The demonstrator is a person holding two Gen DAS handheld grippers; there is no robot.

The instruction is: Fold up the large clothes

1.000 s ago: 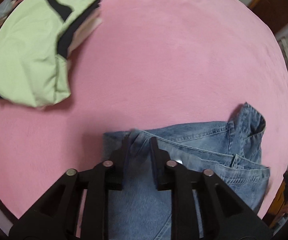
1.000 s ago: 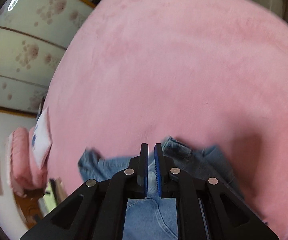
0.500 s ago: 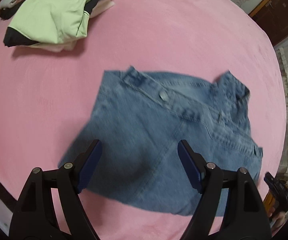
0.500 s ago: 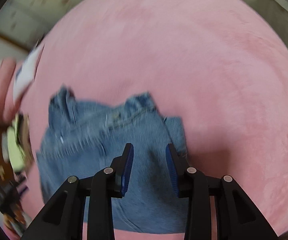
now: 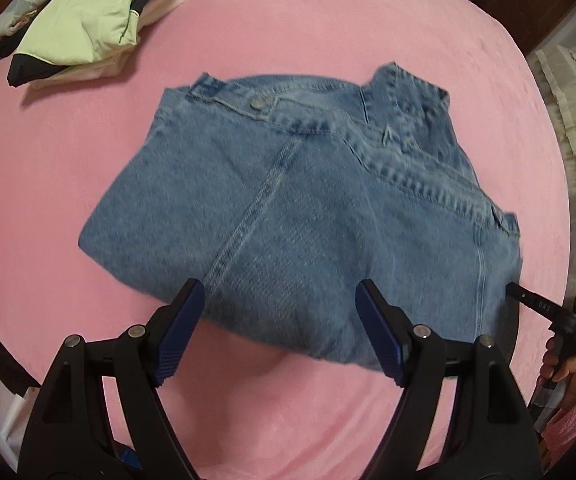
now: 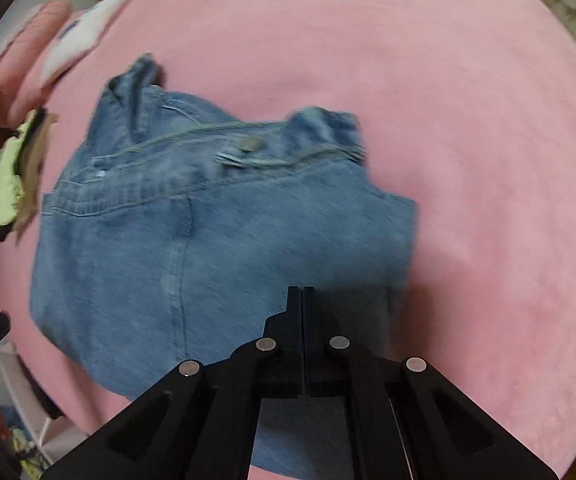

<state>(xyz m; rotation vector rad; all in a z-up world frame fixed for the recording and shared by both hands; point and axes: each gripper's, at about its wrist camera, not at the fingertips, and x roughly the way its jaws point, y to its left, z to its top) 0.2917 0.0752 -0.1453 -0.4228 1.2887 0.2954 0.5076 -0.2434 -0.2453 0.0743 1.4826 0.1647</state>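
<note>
The folded jeans (image 5: 312,216) are lying on the pink blanket (image 5: 328,32), waistband away from the cameras, well apart from the finished stack of clothes (image 5: 88,28), probably awaiting transfer there. The left gripper (image 5: 280,320) is hovering spread wide and empty over their near edge, while the right gripper (image 6: 301,292) is sitting fully pinched above the denim; I cannot tell whether it is clamping any cloth

One pair of folded blue jeans (image 5: 308,208) is lying on one pink blanket (image 5: 328,24). One stack of folded clothes (image 5: 88,28), topped by a light green garment, is sitting nearby. Two grippers are showing: the left gripper (image 5: 280,300) and the right gripper (image 6: 301,292).
</note>
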